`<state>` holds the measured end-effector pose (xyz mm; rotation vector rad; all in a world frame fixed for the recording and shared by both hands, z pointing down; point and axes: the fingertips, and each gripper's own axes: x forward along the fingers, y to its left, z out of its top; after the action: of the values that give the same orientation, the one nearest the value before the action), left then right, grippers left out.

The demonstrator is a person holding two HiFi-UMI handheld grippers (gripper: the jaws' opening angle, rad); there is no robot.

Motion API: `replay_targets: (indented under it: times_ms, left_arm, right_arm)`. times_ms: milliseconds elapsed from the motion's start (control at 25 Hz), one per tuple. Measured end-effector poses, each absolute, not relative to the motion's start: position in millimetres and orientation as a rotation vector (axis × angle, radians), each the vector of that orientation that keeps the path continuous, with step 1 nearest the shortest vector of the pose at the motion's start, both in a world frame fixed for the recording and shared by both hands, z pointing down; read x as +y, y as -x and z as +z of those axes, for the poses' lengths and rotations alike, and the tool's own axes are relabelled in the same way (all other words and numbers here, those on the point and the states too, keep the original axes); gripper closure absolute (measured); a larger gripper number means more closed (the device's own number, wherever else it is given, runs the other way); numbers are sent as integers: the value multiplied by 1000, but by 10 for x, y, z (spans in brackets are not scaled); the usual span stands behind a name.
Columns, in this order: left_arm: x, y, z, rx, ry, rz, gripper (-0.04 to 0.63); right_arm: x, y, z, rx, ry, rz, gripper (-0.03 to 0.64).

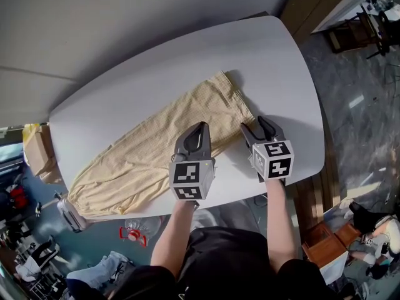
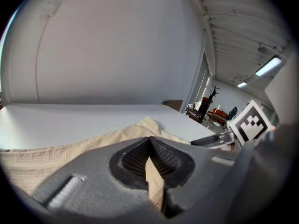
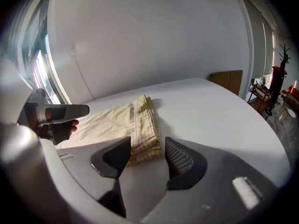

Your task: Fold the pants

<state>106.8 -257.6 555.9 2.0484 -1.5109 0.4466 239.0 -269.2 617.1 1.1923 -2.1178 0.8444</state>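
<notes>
Left gripper (image 1: pixel 199 129) covers part of the pants (image 1: pixel 144 155) in head view. The pinch shows only in its own view, where my jaws are closed on a thin fold of the yellow fabric. Right gripper (image 3: pixel 147 150) has jaws wide, pressing nothing; the waistband (image 3: pixel 142 125) corner lies just ahead between them. Pants lie flat on the white table (image 1: pixel 275 61), long axis diagonal, waistband far right, leg hems near left by the table's edge. Bare tabletop beyond and right of the waistband. Near edge partly hidden under my arms.
</notes>
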Motion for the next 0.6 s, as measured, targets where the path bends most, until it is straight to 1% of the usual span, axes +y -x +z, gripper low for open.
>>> replay_targets:
  times_ms: [80, 160, 320, 400, 600]
  left_arm:
    - [-2567, -1037, 5568, -1516, -2032, 445, 591]
    - [-2559, -1001, 5585, -1520, -2020, 443, 592]
    - [-2545, -953, 5622, -1519, -2009, 443, 591]
    - [-2542, -970, 5624, -1516, -2009, 445, 591]
    - [-2555, -1049, 5631, -1503, -2015, 455, 591]
  right_arm:
    - [-2689, -2355, 6205, -2086, -1160, 837, 410]
    - [-2688, -2333, 6231, -2061, -1134, 838, 465]
    - [-2692, -2339, 6247, -2064, -1115, 918, 495]
    - [-2685, -2334, 6236, -2080, -1104, 939, 537]
    - [-2711, -2369, 6173, -2129, -1133, 994, 540]
